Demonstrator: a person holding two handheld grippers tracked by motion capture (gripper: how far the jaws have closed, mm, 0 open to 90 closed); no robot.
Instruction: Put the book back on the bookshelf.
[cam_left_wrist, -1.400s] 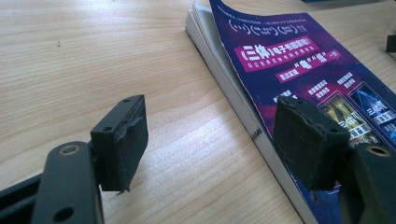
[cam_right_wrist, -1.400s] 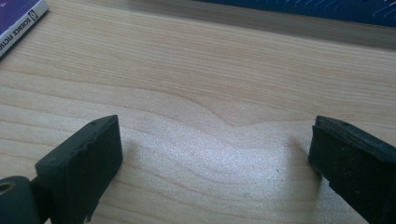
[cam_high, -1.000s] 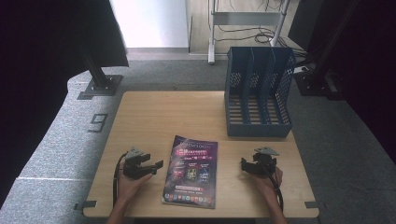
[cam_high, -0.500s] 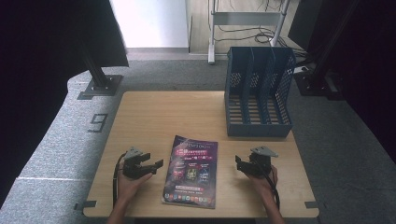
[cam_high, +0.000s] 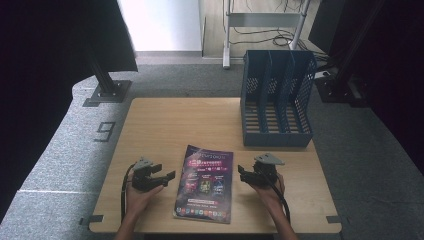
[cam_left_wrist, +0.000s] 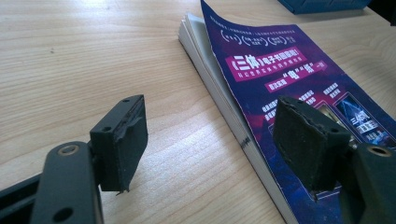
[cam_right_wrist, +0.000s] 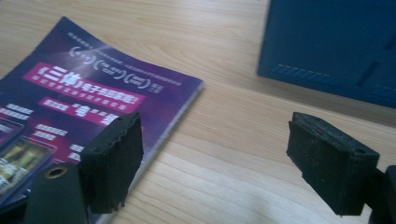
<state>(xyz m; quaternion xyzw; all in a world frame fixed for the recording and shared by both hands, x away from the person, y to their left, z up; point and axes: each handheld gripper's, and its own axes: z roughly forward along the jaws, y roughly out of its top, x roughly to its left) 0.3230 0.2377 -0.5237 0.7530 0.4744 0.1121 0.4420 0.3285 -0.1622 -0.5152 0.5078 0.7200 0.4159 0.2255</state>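
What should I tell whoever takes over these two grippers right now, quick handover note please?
Left gripper: open, holding nothing, just left of the magazine, jaws pointing at its page edge.
Right gripper: open, holding nothing, just right of the magazine.
Magazine: flat on the table, cover up, front cover slightly lifted at the far corner.
Blue file rack: upright at the far right of the table, slots hold nothing.
Done: nothing gripped yet.
Left: probably grip the magazine and stand it in a slot.
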